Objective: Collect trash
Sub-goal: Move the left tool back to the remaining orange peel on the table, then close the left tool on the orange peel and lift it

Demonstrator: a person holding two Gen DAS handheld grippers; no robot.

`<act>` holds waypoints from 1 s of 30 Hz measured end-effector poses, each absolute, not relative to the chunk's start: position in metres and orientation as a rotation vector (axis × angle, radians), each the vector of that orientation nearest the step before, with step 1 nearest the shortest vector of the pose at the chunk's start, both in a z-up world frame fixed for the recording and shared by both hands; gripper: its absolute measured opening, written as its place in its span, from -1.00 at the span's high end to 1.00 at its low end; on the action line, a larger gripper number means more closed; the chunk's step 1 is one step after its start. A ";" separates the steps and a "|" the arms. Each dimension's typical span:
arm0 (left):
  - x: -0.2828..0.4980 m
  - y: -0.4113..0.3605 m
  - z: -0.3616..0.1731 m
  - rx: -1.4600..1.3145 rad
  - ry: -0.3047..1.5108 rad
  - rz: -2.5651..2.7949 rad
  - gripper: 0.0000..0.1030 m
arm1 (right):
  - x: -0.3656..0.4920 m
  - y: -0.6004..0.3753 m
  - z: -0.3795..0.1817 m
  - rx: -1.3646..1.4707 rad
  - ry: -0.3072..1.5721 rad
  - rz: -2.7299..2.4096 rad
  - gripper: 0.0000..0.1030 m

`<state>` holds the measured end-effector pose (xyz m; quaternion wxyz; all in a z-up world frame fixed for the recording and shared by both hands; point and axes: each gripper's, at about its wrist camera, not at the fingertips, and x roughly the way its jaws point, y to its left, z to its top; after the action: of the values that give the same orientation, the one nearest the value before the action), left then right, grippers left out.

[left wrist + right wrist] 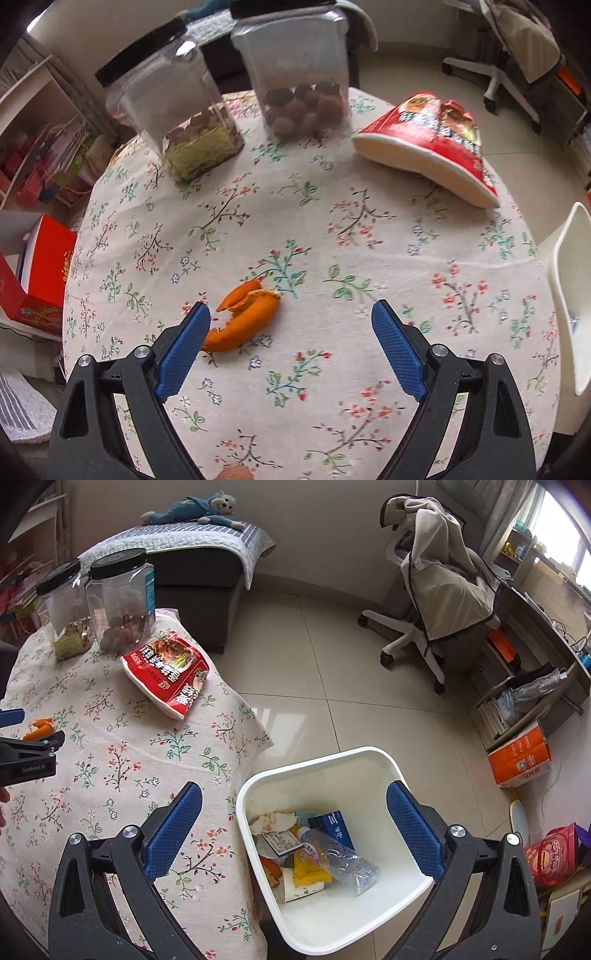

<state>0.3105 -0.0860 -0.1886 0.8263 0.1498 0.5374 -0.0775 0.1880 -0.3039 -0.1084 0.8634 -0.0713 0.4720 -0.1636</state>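
Left wrist view: the left gripper [290, 314] gapes wide — orange peel [245, 317] beside one finger, mid-table. Right gripper [294, 794] hangs wide over the bin [373, 771], empty.

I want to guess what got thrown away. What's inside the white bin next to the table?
In the white bin lie a clear plastic bottle, a blue box, a yellow packet, crumpled tissue and something orange. Whatever is underneath them is covered.
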 end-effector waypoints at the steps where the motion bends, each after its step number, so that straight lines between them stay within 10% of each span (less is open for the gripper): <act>1: 0.314 -0.079 -0.195 0.312 1.160 -0.171 -0.68 | 0.191 -0.301 -0.110 -0.152 0.998 -0.334 -0.86; 9: 0.315 -0.051 -0.220 0.219 1.192 -0.267 -0.50 | 0.213 -0.282 -0.127 -0.173 1.046 -0.284 -0.86; 16: 0.306 -0.039 -0.212 0.152 1.194 -0.285 0.60 | 0.237 -0.262 -0.130 -0.134 1.040 -0.193 -0.86; 30: 0.274 0.024 -0.154 -0.078 1.157 -0.342 0.65 | 0.321 -0.227 -0.151 -0.438 0.973 0.123 -0.86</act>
<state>0.2742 0.0239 -0.1538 0.8226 -0.0367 0.5441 -0.1609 0.3208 -0.2265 -0.1505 0.8593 -0.2088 0.4632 0.0584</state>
